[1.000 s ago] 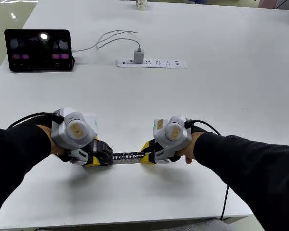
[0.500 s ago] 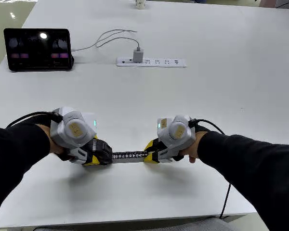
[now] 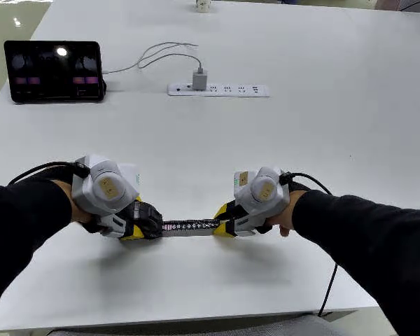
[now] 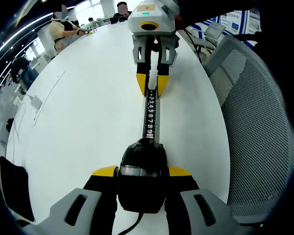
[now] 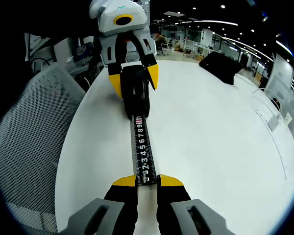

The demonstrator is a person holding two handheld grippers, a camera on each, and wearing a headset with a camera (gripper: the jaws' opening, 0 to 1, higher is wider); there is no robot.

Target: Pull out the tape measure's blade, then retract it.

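Observation:
A black tape measure case (image 3: 145,219) (image 4: 142,171) (image 5: 135,88) sits low over the white table's near edge, with my left gripper (image 3: 135,225) (image 4: 143,172) shut on it. Its dark numbered blade (image 3: 190,225) (image 4: 150,115) (image 5: 142,151) runs out flat to the right. My right gripper (image 3: 221,226) (image 5: 147,180) is shut on the blade's end. Both grippers face each other, and about a hand's width of blade shows between them.
At the table's far left stands a dark tablet (image 3: 54,61). A white power strip (image 3: 219,89) with a plugged charger and cable lies behind the grippers. A small white object (image 3: 204,5) stands at the far edge. A grey mesh chair (image 4: 257,122) (image 5: 29,147) is beside the near edge.
My right gripper has moved to the right with the blade's end, so more blade shows between the grippers. The left gripper and the case have stayed in place.

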